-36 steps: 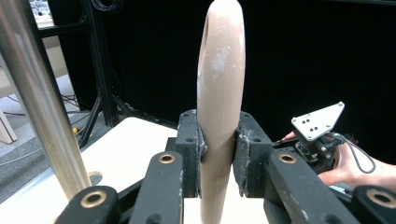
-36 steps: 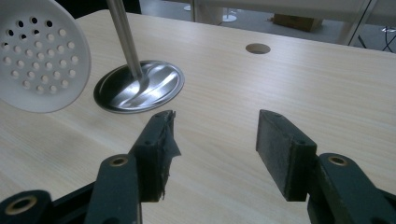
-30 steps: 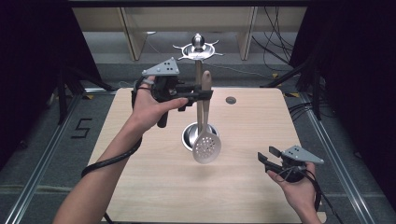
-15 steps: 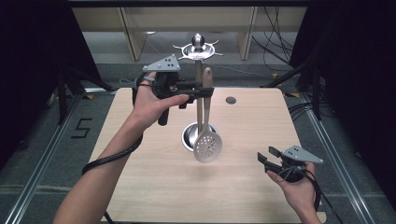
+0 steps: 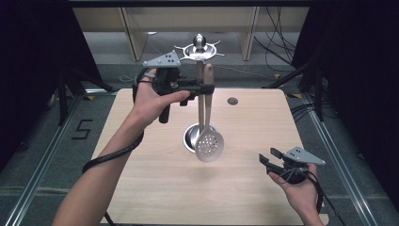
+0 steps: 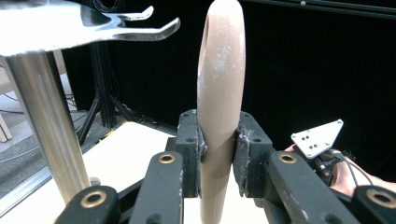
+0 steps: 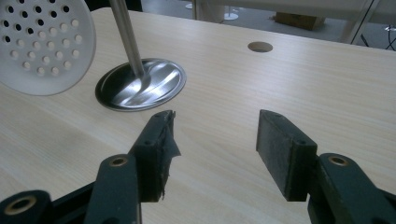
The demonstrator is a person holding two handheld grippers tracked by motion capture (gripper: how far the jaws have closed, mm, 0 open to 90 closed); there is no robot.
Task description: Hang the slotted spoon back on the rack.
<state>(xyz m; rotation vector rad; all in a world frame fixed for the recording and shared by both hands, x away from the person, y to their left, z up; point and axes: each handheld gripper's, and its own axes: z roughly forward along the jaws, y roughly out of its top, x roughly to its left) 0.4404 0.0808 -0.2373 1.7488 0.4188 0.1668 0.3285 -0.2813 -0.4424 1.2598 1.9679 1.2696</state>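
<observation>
A slotted spoon (image 5: 208, 136) with a tan handle (image 6: 219, 93) and a white perforated bowl (image 7: 42, 44) hangs upright in the air. My left gripper (image 5: 207, 88) is shut on its handle, next to the steel pole (image 6: 44, 126) of a utensil stand. The stand's hooked top (image 5: 200, 49) sits just above and behind the handle's end, and its hooks (image 6: 140, 25) reach out to the handle's left. The stand's round base (image 7: 140, 84) rests on the table. My right gripper (image 7: 215, 135) is open and holds nothing, low over the table's near right part (image 5: 268, 162).
The wooden table (image 5: 141, 188) has a small round hole (image 5: 232, 100) near its far edge. Shelving legs and cables stand on the floor beyond the table. Black curtains close in both sides.
My left gripper has shifted the spoon slightly, keeping it beside the stand's pole. The right gripper has stayed where it was.
</observation>
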